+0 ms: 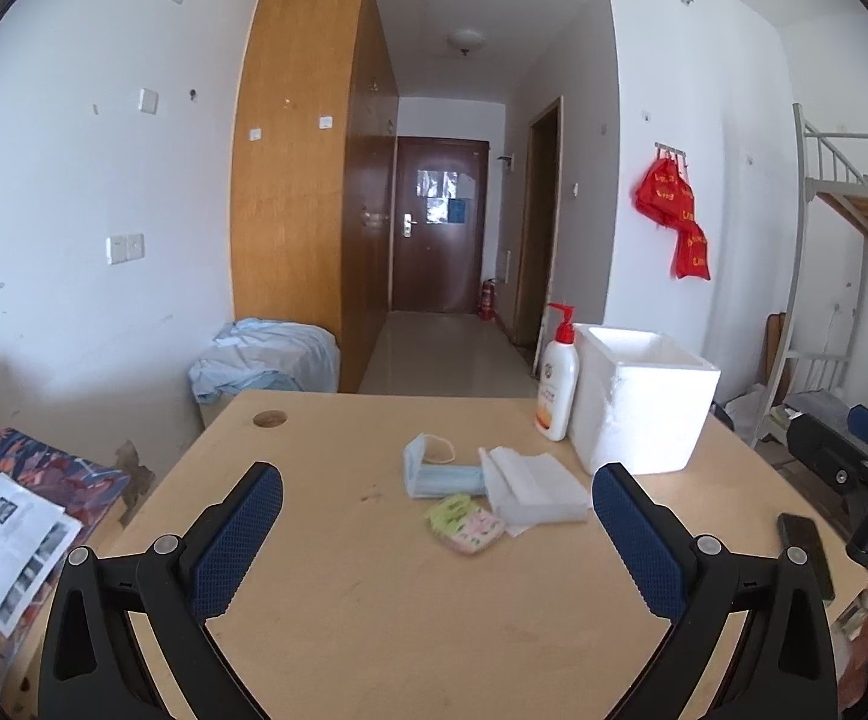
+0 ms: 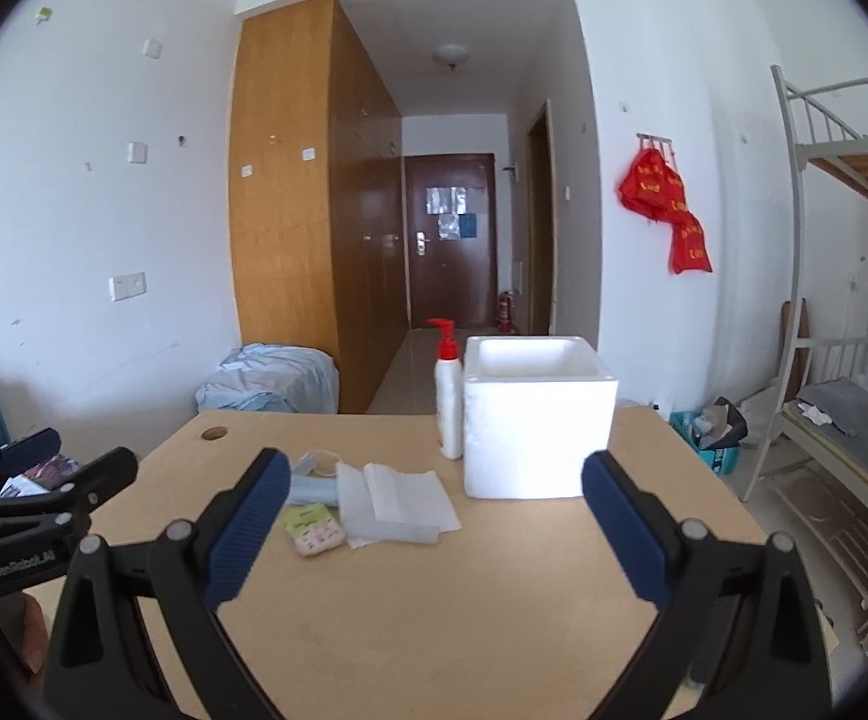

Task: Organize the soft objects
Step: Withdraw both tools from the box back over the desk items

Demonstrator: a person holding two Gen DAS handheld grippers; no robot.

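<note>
At twelve o'clock, beyond my spread, empty left gripper (image 1: 437,498) and right gripper (image 2: 434,483), limp tissues (image 1: 533,483) risk slipping short of foam box (image 1: 644,396).

Matt wooden table (image 1: 374,600), white foam box (image 1: 638,414), soft paper tissues (image 1: 536,489), glossy plastic bottle (image 1: 557,396)

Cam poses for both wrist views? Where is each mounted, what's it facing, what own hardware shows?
Left wrist: behind the open left gripper, above the table's near edge, facing the hallway door; right gripper at the right edge.
Right wrist: behind the open right gripper, further right, same heading; left gripper at the left edge.
Shared: face mask, tissues, small packet, lotion bottle, foam box.
</note>
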